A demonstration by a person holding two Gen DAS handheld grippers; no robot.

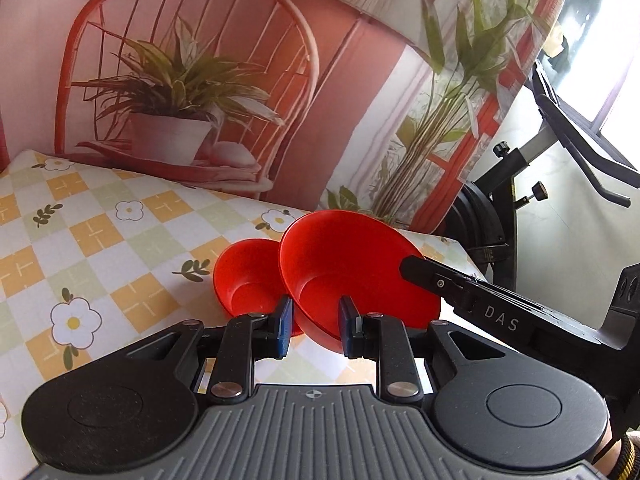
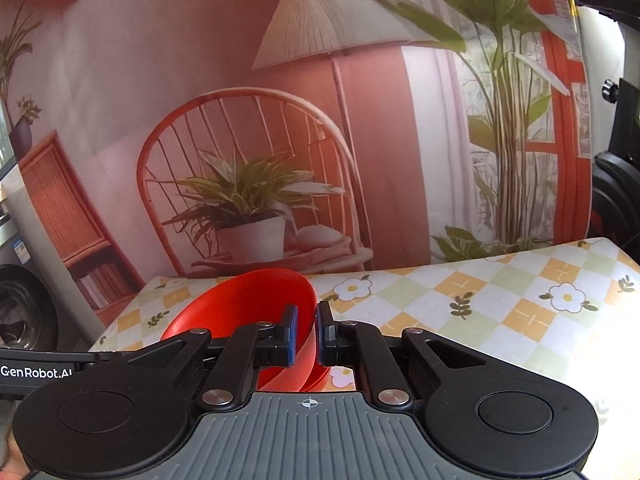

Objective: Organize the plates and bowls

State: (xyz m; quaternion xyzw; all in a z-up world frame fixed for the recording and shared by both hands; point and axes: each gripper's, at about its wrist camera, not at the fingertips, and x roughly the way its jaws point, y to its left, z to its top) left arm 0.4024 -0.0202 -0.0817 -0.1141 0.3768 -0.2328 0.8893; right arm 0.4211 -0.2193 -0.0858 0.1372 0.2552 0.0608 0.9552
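The right tongs (image 2: 306,332) pinch only the rim of the tilted big red bowl (image 1: 352,272), so it could slip onto the small red bowl (image 1: 248,280) while the left tongs (image 1: 316,326) gape wide.

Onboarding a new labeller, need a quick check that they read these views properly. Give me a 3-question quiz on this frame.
1. True or false: the right gripper is shut on the rim of the tilted red bowl.
2. How many red bowls show in the left wrist view? A: one. B: two. C: three.
3. Fill in: the smaller red bowl rests on the flower-print ____.

Key: 1 true. 2 B. 3 tablecloth.
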